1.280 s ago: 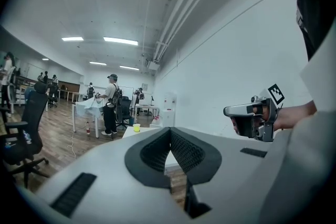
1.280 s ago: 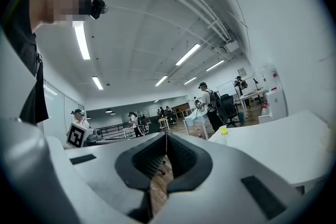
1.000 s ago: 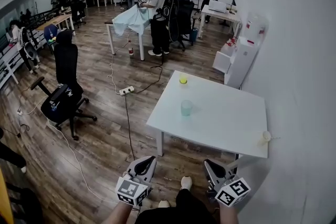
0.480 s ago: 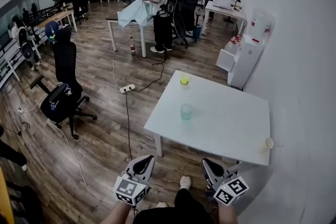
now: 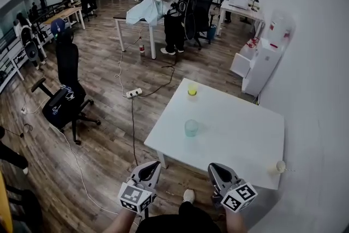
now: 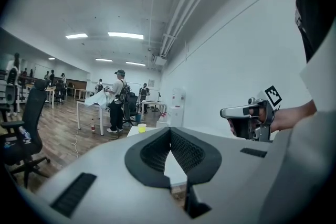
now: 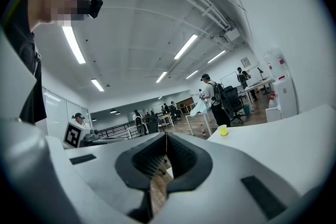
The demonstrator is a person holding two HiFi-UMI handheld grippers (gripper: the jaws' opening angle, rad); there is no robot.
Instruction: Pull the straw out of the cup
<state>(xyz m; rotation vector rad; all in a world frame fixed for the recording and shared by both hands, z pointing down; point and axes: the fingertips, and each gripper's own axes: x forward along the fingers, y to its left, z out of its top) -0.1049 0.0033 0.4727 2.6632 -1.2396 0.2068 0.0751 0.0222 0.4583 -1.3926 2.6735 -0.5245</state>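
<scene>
Straw: too fine to make out for certain in any view.
Pale cup (image 5: 280,166): upright on the table (image 5: 240,133), at its right edge near the front corner.
Teal cup (image 5: 191,127): upright near the table's left edge, well apart from the pale cup.
Yellow cup (image 5: 192,88): upright at the table's far left corner.
Left gripper (image 5: 152,167): jaws closed tip to tip with nothing between them. It is held low before the table's near edge, over the wood floor (image 5: 103,139), well apart from every cup.
Right gripper (image 5: 216,168): jaws also pressed together and empty. It is level with the left gripper at the table's near edge, closer to the pale cup than to the others, touching none.
Chair (image 5: 65,93): black, on the floor to the left, well apart from the table.
Person (image 5: 175,3): stands far back at another table, beside a pale cloth (image 5: 143,10).
</scene>
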